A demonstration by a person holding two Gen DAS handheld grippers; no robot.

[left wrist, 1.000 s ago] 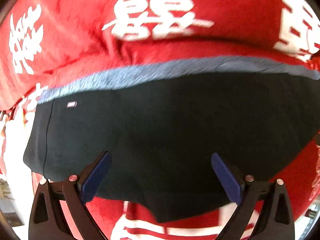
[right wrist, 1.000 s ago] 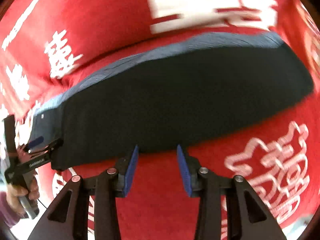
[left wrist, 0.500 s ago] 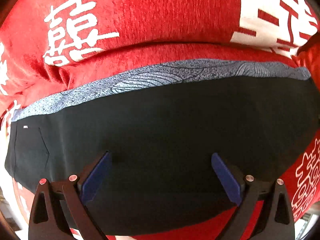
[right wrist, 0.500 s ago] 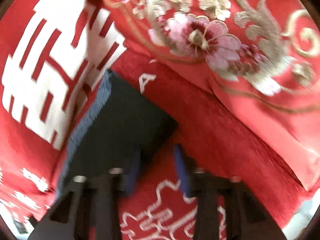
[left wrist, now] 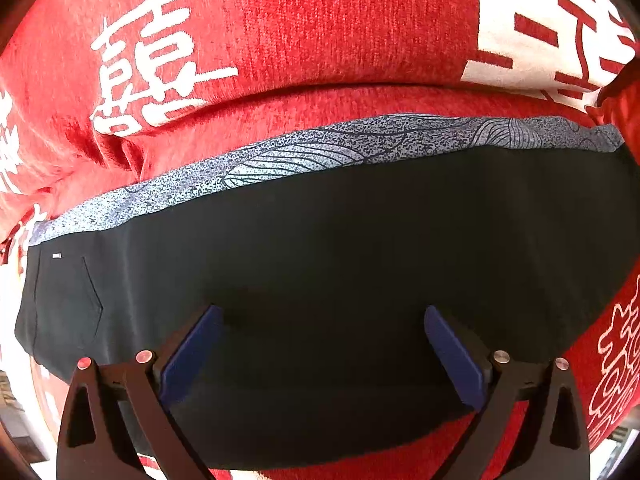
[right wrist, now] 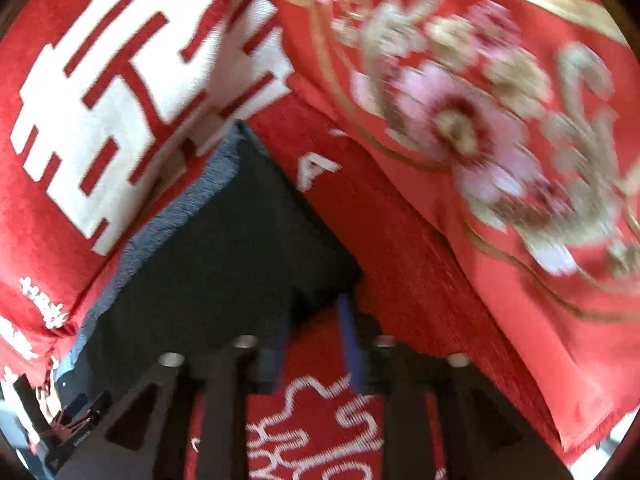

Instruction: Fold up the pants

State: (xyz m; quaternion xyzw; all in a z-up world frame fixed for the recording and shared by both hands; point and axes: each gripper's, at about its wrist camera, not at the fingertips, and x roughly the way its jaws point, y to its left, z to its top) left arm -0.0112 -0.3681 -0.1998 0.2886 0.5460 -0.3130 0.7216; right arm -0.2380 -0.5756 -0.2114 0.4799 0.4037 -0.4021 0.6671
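The black pants (left wrist: 340,264) lie folded lengthwise on a red blanket, with a blue-grey patterned strip (left wrist: 320,148) along their far edge. My left gripper (left wrist: 320,344) is wide open and empty, hovering over the near middle of the pants. In the right wrist view the pants (right wrist: 224,248) run off to the lower left. My right gripper (right wrist: 316,320) is open with a narrow gap, empty, just in front of the pants' near right-end corner (right wrist: 344,276). The view is blurred.
The red blanket (left wrist: 320,40) with white characters covers the surface. A red embroidered cover with pink flowers (right wrist: 480,128) rises at the right end. The left gripper (right wrist: 76,424) shows at the lower left of the right wrist view.
My right gripper swung from the pants' long near edge to their right end and closed in on the corner. The left view slid along the pants and now holds over their middle.
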